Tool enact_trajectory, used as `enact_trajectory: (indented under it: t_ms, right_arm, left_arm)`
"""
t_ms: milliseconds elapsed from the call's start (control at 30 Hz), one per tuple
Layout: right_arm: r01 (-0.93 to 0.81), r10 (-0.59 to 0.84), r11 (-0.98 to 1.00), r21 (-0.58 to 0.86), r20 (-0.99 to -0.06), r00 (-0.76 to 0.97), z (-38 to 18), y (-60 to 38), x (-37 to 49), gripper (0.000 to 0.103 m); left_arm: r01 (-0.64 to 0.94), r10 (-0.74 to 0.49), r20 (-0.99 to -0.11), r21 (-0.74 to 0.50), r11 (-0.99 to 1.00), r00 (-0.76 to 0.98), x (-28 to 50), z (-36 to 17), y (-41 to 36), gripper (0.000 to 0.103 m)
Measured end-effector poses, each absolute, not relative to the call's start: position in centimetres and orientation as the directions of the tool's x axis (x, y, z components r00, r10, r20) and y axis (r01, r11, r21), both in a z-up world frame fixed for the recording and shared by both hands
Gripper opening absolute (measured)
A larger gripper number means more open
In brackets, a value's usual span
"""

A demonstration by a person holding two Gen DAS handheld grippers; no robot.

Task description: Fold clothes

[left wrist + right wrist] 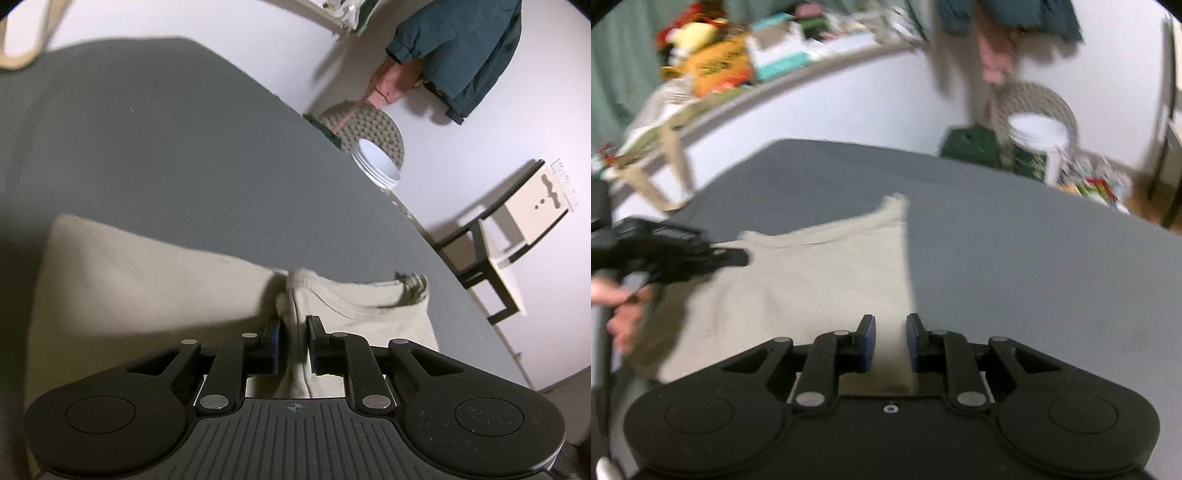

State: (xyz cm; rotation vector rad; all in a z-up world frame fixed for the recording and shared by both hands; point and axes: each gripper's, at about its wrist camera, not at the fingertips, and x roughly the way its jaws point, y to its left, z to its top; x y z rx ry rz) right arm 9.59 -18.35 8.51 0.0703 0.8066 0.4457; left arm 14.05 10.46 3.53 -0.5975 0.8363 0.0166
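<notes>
Cloth is spread on a grey table [177,147]: a beige shirt [812,280], partly folded, lies flat toward the near edge. In the left wrist view a bunched fold of the shirt, close to its ribbed collar [347,302], is pinched between the blue pads of the left gripper [294,343], whose jaws are closed on the fabric. A folded panel of the shirt is seen to the left of that gripper, and the collar end is seen to the right.

In the right wrist view the shirt's right edge is seen between the fingers of the right gripper [891,341]. Its jaws are drawn close with a strip of beige cloth between them, but whether the pads actually clamp the cloth cannot be told; the picture is blurred. The left gripper is also caught at the left of this view, held by a hand [620,306] and reaching over the shirt's far left corner.

Beyond the table a white jar [376,162] is seen beside a padded seat [369,125], and a second person's teal sleeve [461,48] and hand [391,81] are seen above them. A cluttered shelf [738,62] is seen along the far wall.
</notes>
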Motion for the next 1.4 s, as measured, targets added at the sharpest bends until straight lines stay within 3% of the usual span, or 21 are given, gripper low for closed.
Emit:
enact_trajectory:
  t_ms: [167,267,367,433,600,700,833,933,1133,1300,1333,1367,1400]
  right_arm:
    - [-0.467,0.501,0.852,0.236,-0.627,0.596,9.3,-15.8,6.6,0.027]
    - [-0.554,0.548,0.81,0.193,-0.587,0.596,9.0,-12.9,5.4,0.04]
    - [-0.637,0.587,0.761,0.126,-0.551,0.593,8.4,-9.9,5.1,0.042]
    - [-0.683,0.618,0.722,0.108,-0.543,0.568,7.8,-8.2,5.4,0.041]
    - [-0.765,0.671,0.627,0.146,-0.6,0.436,6.0,-6.3,5.5,0.042]
    - [-0.779,0.669,0.608,0.155,-0.629,0.397,5.4,-6.0,5.3,0.044]
    - [-0.782,0.696,0.589,0.203,-0.619,0.364,6.3,-6.3,5.4,0.05]
    - [-0.783,0.695,0.602,0.157,-0.586,0.417,7.2,-6.5,5.1,0.05]
    - [-0.776,0.627,0.622,0.103,-0.66,0.415,4.9,-6.1,5.5,0.058]
    - [-0.784,0.645,0.618,0.063,-0.611,0.459,6.4,-6.3,4.8,0.06]
    - [-0.782,0.648,0.621,0.053,-0.595,0.475,6.6,-6.3,4.6,0.06]
    - [-0.78,0.639,0.625,0.017,-0.585,0.499,6.8,-6.1,4.2,0.06]
    - [-0.782,0.629,0.622,-0.03,-0.576,0.522,6.8,-5.7,3.6,0.06]
  left_arm:
    - [-0.24,-0.301,-0.707,-0.556,0.796,0.641,14.0,3.5,10.5,0.015]
    - [-0.271,-0.247,-0.729,-0.513,0.815,0.639,13.6,3.8,10.0,0.015]
    - [-0.32,-0.163,-0.721,-0.484,0.815,0.674,12.6,5.4,10.2,0.015]
    - [-0.3,-0.171,-0.685,-0.511,0.805,0.708,11.9,6.4,10.6,0.015]
    - [-0.126,-0.448,-0.539,-0.727,0.675,0.713,12.3,5.4,10.4,0.015]
    - [-0.158,-0.49,-0.582,-0.733,0.662,0.65,13.4,3.4,9.4,0.015]
    - [-0.208,-0.389,-0.696,-0.608,0.766,0.604,14.1,1.5,8.5,0.015]
    - [-0.246,-0.409,-0.673,-0.658,0.712,0.616,14.2,0.8,9.4,0.015]
    - [-0.28,-0.35,-0.672,-0.644,0.712,0.653,13.5,2.2,11.1,0.015]
    - [-0.417,-0.159,-0.709,-0.564,0.713,0.687,10.7,5.4,14.6,0.016]
    - [-0.453,-0.112,-0.727,-0.532,0.716,0.677,10.2,5.6,15.3,0.019]
    - [-0.488,-0.065,-0.744,-0.499,0.716,0.665,9.7,5.8,16.1,0.038]
    - [-0.523,-0.017,-0.758,-0.465,0.714,0.652,9.2,6.1,16.8,0.067]
